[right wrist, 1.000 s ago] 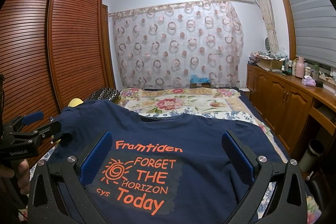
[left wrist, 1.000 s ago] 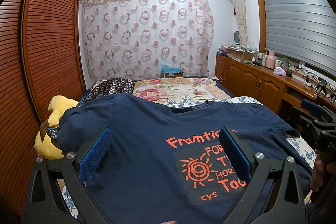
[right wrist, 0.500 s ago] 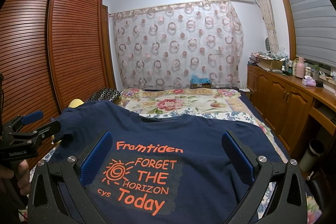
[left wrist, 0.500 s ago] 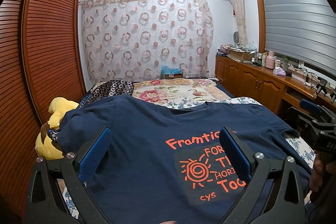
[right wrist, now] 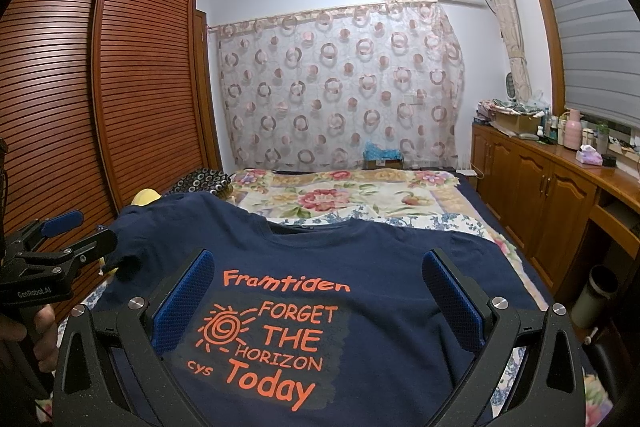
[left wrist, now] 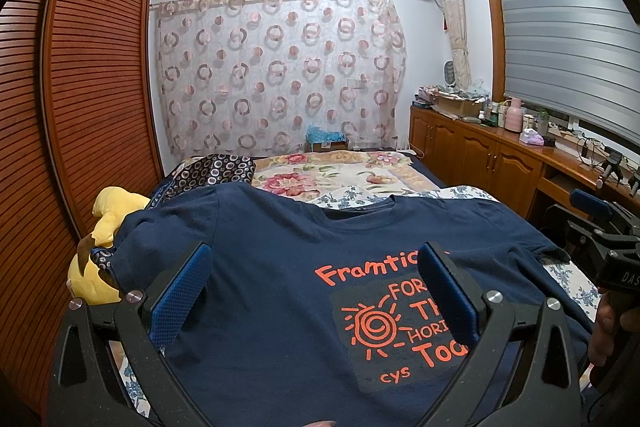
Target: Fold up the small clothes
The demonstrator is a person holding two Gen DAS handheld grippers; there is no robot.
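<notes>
A navy T-shirt [left wrist: 272, 267] [right wrist: 384, 259] with an orange sun and lettering lies spread flat, print up, on the bed, collar toward the far end. My left gripper [left wrist: 316, 267] hovers open over the shirt's left half, nothing between its blue pads. Over the printed middle of the shirt, my right gripper [right wrist: 318, 273] is also open and holds nothing. Each gripper shows at the edge of the other view: the right one [left wrist: 592, 227] beyond the right sleeve, the left one [right wrist: 68, 239] by the left sleeve, each held by a hand.
A floral bedspread [right wrist: 340, 195] covers the far half of the bed. A yellow plush toy [left wrist: 104, 227] and a patterned pillow [left wrist: 224, 167] lie at the left. A slatted wardrobe [right wrist: 100, 99] stands left, a cluttered wooden cabinet [right wrist: 552, 179] right, and a bin [right wrist: 596, 295] on the floor.
</notes>
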